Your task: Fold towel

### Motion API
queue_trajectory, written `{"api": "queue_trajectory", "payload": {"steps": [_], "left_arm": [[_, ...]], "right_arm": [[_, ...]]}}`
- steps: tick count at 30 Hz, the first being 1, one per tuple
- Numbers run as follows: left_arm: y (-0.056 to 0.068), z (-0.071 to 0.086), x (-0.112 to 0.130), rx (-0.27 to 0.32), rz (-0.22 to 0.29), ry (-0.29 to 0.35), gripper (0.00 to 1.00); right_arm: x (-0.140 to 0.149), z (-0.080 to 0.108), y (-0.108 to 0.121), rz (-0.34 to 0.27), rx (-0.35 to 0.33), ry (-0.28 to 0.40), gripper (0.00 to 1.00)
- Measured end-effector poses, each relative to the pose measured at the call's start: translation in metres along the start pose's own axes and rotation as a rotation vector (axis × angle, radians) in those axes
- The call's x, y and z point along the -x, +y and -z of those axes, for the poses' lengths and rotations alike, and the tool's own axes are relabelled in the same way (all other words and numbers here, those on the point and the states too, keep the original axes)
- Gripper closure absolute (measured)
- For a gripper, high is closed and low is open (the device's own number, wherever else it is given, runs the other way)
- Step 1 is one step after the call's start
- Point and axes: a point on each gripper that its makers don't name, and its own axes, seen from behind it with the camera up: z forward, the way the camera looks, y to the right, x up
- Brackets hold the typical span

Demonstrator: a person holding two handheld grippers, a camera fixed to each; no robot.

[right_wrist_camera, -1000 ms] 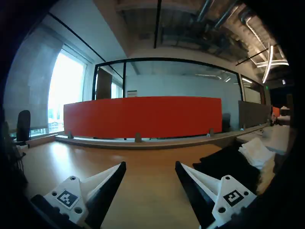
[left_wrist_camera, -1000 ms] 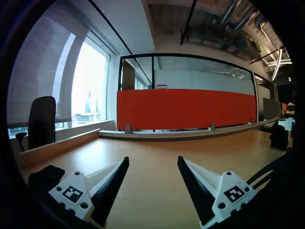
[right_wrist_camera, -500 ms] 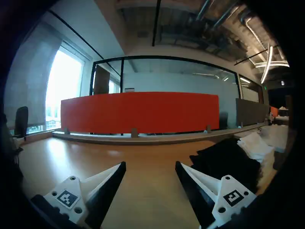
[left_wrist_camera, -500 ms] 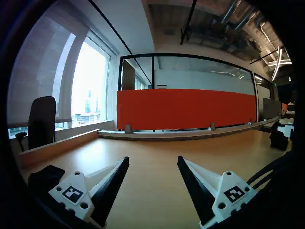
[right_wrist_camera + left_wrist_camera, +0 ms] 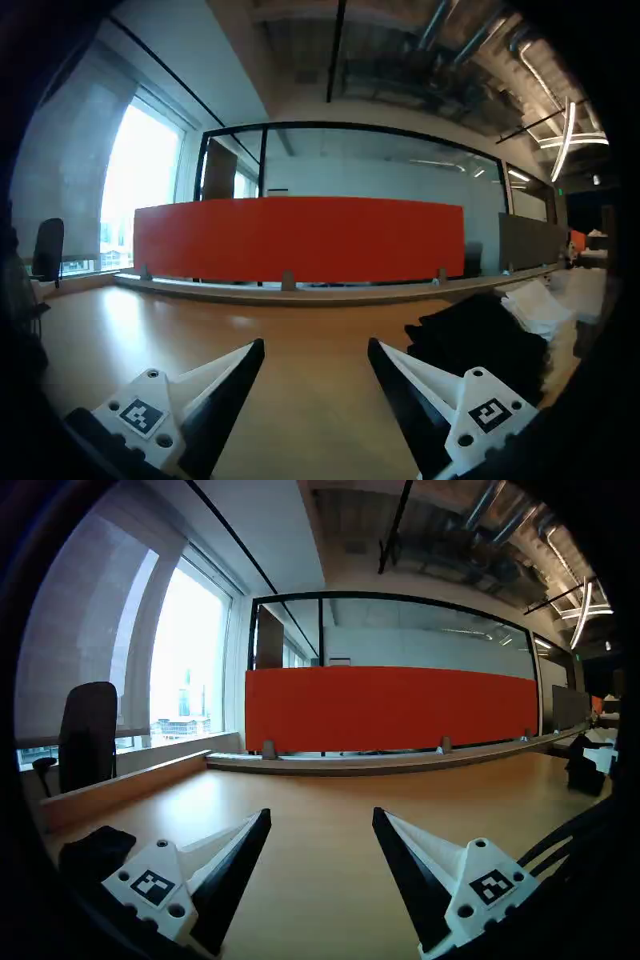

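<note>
Still, your left gripper [image 5: 320, 811] has barely stirred since a second ago: its view holds the same stretch of wooden table [image 5: 336, 788], the orange divider [image 5: 392, 708] and the black chair [image 5: 86, 732] at the window. Your right gripper [image 5: 314, 342] has shifted a little. Half a second ago the divider sat slightly higher in its view and the towels slightly closer; now both have slipped down and off to the right by a touch. Both of your tools stand with their jaws spread wide and nothing between the fingers, each hovering over bare tabletop. In the right gripper view the black towel stack [image 5: 480, 340] lies on the table ahead and to the right, just past the right finger, and part of it is hidden behind that finger. The fingers are not touching it. The white towels [image 5: 544, 304] are heaped just behind the black ones, farther right. In the left gripper view a dark cloth [image 5: 92, 848] lies on the table near the left finger's outer side, at the low left edge; you cannot tell from here whether it is a towel.
</note>
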Motion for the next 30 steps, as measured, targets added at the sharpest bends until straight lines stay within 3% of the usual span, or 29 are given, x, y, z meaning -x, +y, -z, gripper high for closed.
{"api": "queue_trajectory", "payload": {"steps": [30], "left_arm": [[-0.0001,-0.0009,-0.0013,0.0,0.0,0.0,0.06]], "right_arm": [[0.002,0.0016,-0.0012,-0.003,-0.005,-0.002,0.0]]}}
